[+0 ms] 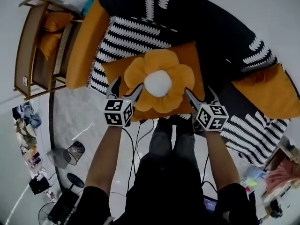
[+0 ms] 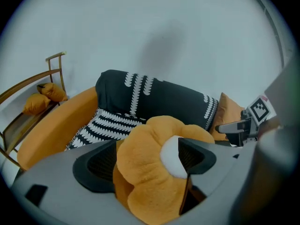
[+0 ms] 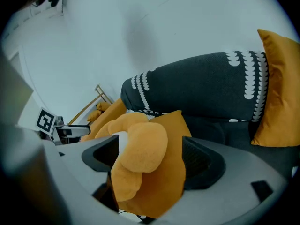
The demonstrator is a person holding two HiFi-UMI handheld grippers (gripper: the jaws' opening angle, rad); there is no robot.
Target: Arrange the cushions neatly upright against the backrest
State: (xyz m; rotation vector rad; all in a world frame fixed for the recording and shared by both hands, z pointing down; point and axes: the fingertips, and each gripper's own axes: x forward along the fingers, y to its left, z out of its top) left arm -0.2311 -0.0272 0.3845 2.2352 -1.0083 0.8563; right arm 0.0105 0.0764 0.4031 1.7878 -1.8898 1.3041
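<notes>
An orange cushion (image 1: 190,62) with a plush flower (image 1: 158,81) on its face, white at the centre, hangs over the front of the black sofa seat. My left gripper (image 1: 126,84) is shut on its near left edge, my right gripper (image 1: 199,92) on its near right edge. In the left gripper view the flower (image 2: 140,172) fills the gap of the left gripper (image 2: 147,158). The cushion (image 3: 166,172) fills the right gripper (image 3: 150,158) likewise. A second orange cushion (image 1: 262,90) leans at the sofa's right end. The black backrest (image 1: 201,18) is behind.
Black-and-white patterned throws lie on the seat at the left (image 1: 126,36) and right (image 1: 253,135). An orange armrest (image 1: 84,46) bounds the left end. A wooden chair (image 1: 28,46) with orange cushions stands beyond it. The person's legs (image 1: 168,144) and cables are below.
</notes>
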